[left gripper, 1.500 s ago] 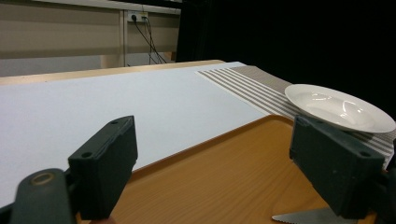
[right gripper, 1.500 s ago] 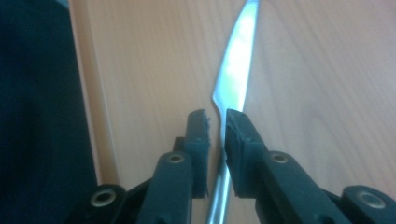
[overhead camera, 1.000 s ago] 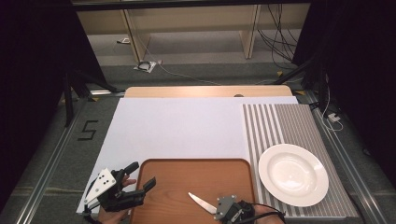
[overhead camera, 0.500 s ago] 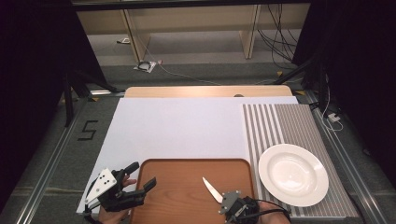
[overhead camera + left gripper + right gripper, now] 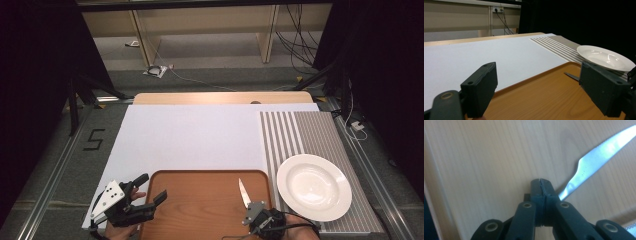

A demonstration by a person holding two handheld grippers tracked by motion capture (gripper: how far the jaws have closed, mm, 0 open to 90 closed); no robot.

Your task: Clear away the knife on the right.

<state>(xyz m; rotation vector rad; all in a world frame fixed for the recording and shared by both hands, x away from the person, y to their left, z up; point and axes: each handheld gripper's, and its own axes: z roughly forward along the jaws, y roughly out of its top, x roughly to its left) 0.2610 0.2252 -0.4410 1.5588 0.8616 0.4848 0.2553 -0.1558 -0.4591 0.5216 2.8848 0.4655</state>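
A table knife [image 5: 244, 192] points away from me over the right part of a brown wooden tray [image 5: 200, 210]. My right gripper [image 5: 254, 207] sits at the tray's near edge, its jaws pressed together. In the right gripper view the blade [image 5: 594, 160] slants out from under the shut right gripper [image 5: 541, 181], and the handle end is hidden beneath the jaws. My left gripper [image 5: 153, 187] rests at the tray's left edge, wide open. Nothing lies between the left gripper [image 5: 539, 82] jaws but bare tray wood [image 5: 536, 100].
A white plate [image 5: 314, 186] stands on a grey striped mat [image 5: 300, 135] right of the tray, also seen as the plate [image 5: 604, 56] beyond the left gripper. A white sheet [image 5: 200, 135] covers the table's middle. Shelving and cables lie beyond the far edge.
The right gripper has shifted right along the tray's near edge. The knife has swung with it, from pointing up-left to pointing almost straight away. The left gripper has stayed put.
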